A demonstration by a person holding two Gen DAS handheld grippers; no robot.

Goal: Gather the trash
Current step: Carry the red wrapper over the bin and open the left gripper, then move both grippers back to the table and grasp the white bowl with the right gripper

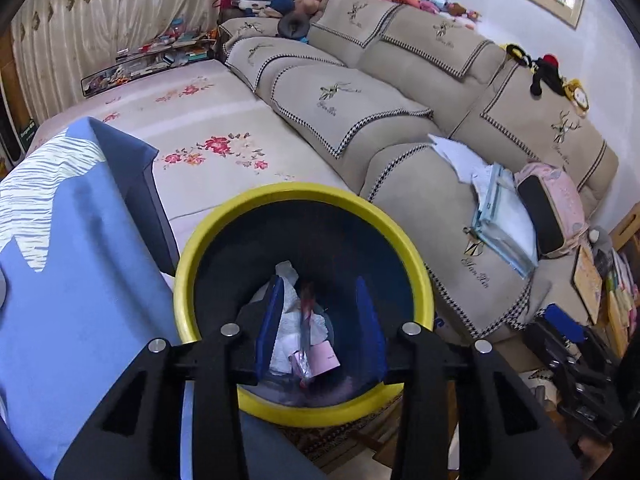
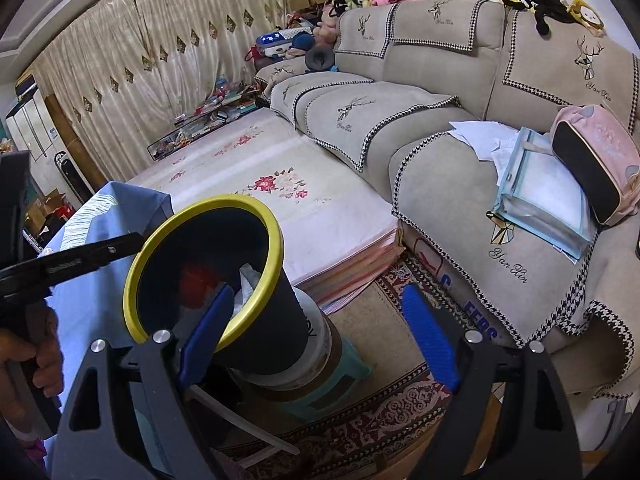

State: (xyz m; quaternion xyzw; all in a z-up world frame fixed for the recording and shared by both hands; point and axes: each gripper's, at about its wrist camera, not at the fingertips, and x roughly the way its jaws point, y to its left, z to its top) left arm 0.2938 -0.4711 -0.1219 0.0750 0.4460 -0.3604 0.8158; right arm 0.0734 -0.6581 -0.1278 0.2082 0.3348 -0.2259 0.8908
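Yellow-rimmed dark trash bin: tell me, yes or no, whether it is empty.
No. In the left wrist view the yellow-rimmed dark trash bin already holds crumpled white tissue and a pink paper scrap at the bottom.

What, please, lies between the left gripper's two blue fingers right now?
Crumpled white tissue and a pink wrapper, lying down in the yellow-rimmed bin; the open left gripper grips nothing. The left wrist view shows this.
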